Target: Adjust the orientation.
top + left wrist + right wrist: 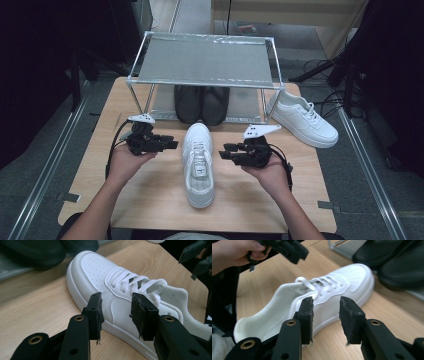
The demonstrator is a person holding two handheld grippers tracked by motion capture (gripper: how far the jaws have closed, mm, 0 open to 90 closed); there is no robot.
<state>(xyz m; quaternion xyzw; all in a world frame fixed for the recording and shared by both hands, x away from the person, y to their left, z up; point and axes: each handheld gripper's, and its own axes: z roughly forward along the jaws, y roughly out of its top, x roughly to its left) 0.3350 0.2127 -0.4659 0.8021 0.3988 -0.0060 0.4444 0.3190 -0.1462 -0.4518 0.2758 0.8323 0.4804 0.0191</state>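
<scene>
A white sneaker (199,165) lay in the middle of the table (100,150), toe toward the metal shoe rack (205,60), with one hand-held gripper on either side of it. The left hand-held gripper (170,144) had its jaws parted with nothing between them, just beside the shoe's left flank; the right hand-held gripper (227,151) likewise stood open and empty, a little off the right flank. Neither touched the shoe. By the look of it, the sneaker had been set down and let go, laces tied, so that step seemed done; what probably remained was bringing over the second white sneaker (301,118), lying apart at the rack's right foot. Counted: two white sneakers, two black shoes (202,104) side by side on the rack's lower shelf, one rack, two grippers.
</scene>
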